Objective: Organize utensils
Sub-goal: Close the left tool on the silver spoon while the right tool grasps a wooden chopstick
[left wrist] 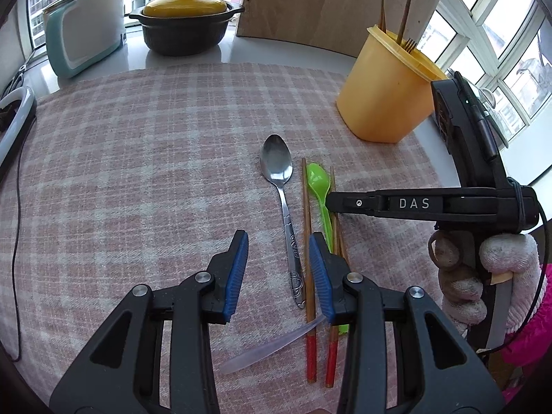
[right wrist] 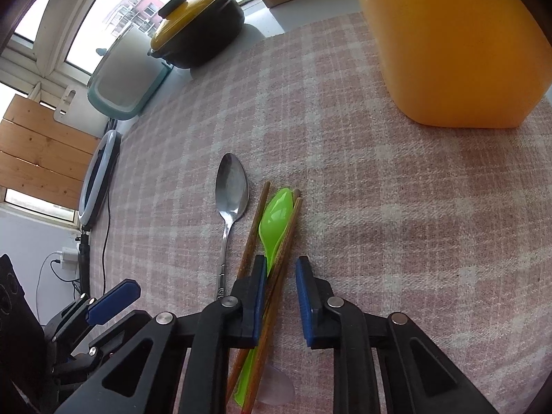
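Left claw (left wrist: 277, 276): blue ribbed pads spread, poised over the handle of a steel spoon (left wrist: 276, 165) and one wooden chopstick (left wrist: 305, 214), gripping neither. Right claw (right wrist: 281, 296): narrowed but not pinching, straddling the green plastic spoon (right wrist: 276, 214) and the chopstick shafts beside it, with a gap showing before the right-hand pad. Held by a hand (left wrist: 503, 252) in a white knit glove, above a pink sleeve.

Underneath, a woven cloth (left wrist: 138, 172) checked in pink and off-white, spread on a glossy white counter. Loose on it, side by side and nearly parallel: one steel spoon with an embossed handle, one green spoon, three brown shafts in the right view, two red ends in the left. Crossing beneath those ends, one clear plastic spoon (left wrist: 272, 341).

Further back on the cloth's corner, a yellow plastic holder (left wrist: 386, 96), tapered, holding two wooden sticks and a fork, tines up. Behind: a wooden board (left wrist: 327, 3), a black clay pot (left wrist: 186, 17) with a yellow lid, a white-and-teal appliance (left wrist: 86, 27). At the left edge, a ring light (left wrist: 13, 120). All round, windows onto apartment blocks.
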`<state>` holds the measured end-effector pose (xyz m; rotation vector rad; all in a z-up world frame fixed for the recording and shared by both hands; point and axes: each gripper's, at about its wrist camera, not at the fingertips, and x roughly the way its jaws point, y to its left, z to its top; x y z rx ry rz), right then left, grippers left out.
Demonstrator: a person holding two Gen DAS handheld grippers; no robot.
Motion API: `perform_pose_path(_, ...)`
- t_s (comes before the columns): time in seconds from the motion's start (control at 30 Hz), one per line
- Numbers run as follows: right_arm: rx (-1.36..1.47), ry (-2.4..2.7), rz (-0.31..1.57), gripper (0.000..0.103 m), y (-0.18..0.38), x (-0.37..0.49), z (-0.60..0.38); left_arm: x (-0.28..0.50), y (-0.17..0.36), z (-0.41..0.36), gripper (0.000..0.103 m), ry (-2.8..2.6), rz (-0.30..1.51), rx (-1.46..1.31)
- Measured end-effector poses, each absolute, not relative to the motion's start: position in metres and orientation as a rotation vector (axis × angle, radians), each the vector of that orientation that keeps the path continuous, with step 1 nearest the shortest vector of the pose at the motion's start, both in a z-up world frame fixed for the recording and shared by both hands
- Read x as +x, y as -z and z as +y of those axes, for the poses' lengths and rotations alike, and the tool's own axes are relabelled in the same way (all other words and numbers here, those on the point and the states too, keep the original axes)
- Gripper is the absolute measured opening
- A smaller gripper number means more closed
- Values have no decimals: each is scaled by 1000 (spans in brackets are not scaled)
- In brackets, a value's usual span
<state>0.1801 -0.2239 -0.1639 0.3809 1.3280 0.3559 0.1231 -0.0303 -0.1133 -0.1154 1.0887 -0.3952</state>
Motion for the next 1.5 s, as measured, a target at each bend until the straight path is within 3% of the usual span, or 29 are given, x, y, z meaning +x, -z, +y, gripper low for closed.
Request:
perform_pose_path(0.13, 385, -361, 1332, 9, 165, 180, -225, 138, 122, -35, 37, 392, 1106, -101)
perform_pose_path(0.57, 453, -371, 1321, 8, 163, 172, -247, 206, 139, -53, 37, 392, 1115, -44)
perform_pose_path(0.93, 466, -364, 1306, 8, 159, 168, -257, 218, 158, -79, 37, 422, 1127, 50)
perform_pose_path(0.97, 463, -362, 1305, 8, 158, 169, -258, 218, 158, -81, 33, 420, 1125, 56)
perform_pose_path(1.0, 462, -361, 1303, 8, 157, 169, -258, 218, 159, -83, 21, 419, 1122, 65)
perform_pose_path(1.03, 460, -359, 1302, 8, 157, 169, -258, 218, 159, -86, 16, 410, 1119, 80)
perform_pose_path(1.3, 458, -343, 1291, 8, 154, 171, -262, 210, 149, -90, 3, 411, 1087, 90)
perform_pose_path(1.5, 456, -326, 1284, 8, 153, 171, -267, 200, 144, -102, 2, 433, 1077, 130)
